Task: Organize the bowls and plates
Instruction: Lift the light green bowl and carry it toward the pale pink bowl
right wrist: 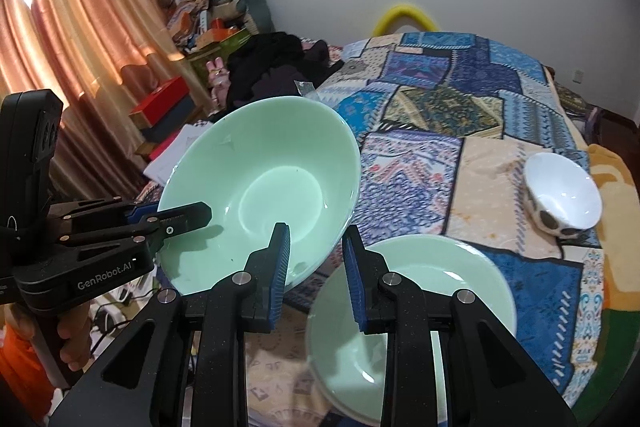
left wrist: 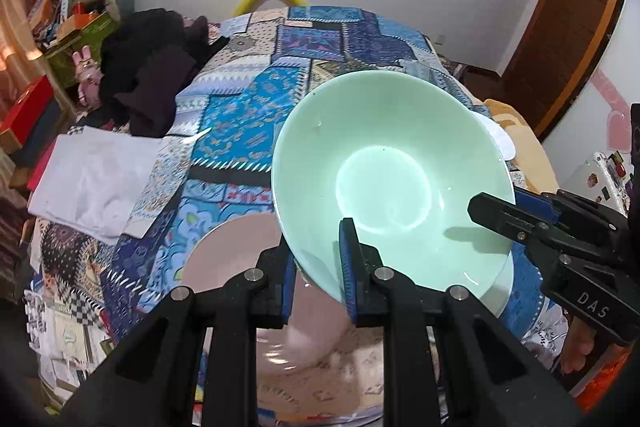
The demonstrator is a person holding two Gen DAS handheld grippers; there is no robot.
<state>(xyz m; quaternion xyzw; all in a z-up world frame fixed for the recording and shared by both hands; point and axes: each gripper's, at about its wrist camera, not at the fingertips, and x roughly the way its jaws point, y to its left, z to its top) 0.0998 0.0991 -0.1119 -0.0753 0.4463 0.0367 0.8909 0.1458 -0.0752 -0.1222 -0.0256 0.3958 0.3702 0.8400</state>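
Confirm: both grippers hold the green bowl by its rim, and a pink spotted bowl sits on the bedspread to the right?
No: the spotted bowl on the bedspread is white, not pink, as the right wrist view shows. The rest stands: the left gripper and right gripper both hold the green bowl by its rim.

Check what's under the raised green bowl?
Under the green bowl, held at its rim by both tools, a pink plate shows left and a green plate right; the quilt between is partly hidden.
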